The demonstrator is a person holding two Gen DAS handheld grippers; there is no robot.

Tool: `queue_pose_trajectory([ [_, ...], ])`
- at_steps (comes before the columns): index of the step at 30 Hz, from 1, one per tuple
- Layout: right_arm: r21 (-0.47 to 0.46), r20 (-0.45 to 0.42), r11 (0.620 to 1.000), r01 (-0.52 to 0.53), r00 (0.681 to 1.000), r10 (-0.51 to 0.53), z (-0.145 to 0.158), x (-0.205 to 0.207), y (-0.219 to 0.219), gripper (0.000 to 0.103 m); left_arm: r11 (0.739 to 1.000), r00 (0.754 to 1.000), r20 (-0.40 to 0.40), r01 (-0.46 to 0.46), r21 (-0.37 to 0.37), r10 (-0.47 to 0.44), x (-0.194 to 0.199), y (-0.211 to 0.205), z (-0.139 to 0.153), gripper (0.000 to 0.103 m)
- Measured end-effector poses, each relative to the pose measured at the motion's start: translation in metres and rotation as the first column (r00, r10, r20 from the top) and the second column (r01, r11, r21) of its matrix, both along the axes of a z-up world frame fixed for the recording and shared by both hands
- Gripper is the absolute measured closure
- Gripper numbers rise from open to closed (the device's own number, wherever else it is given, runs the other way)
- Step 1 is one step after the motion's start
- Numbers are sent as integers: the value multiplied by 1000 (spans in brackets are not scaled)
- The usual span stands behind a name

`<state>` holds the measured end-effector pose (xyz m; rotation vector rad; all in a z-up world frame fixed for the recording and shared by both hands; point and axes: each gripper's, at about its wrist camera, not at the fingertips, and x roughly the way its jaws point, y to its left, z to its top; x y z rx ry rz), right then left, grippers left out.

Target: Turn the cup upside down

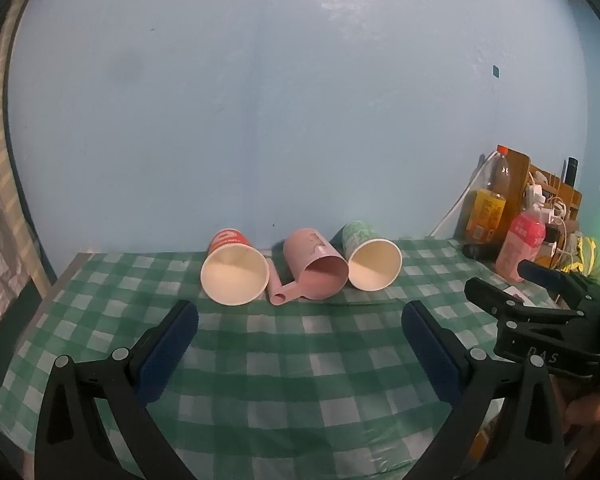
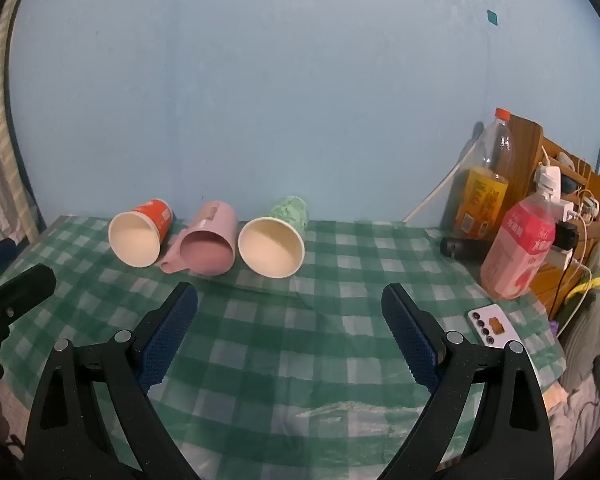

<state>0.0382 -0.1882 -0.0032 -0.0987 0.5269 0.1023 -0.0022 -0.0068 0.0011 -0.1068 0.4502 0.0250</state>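
Observation:
Three cups lie on their sides on the green checked tablecloth (image 1: 284, 364), mouths toward me: a red paper cup (image 1: 235, 266) on the left, a pink plastic mug (image 1: 314, 268) with its handle at lower left in the middle, and a green paper cup (image 1: 372, 255) on the right. They also show in the right wrist view: the red cup (image 2: 140, 238), the pink mug (image 2: 208, 246), the green cup (image 2: 274, 242). My left gripper (image 1: 300, 314) is open and empty, short of the cups. My right gripper (image 2: 290, 300) is open and empty, nearer the green cup.
At the right stand an orange-capped bottle (image 2: 486, 184), a pink drink bottle (image 2: 520, 252), a wooden rack with cables (image 2: 568, 192) and a dark cylinder (image 2: 460, 248). A white phone (image 2: 494, 326) lies near the right edge. A blue wall rises right behind the cups.

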Motion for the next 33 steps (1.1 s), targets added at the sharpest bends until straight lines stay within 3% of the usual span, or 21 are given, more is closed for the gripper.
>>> queue_pose_trajectory([
  [33, 2, -16, 1000, -5, 1000, 5, 1, 1, 2, 11, 1000, 1000, -17, 5, -17, -5, -1, -3, -5, 0],
])
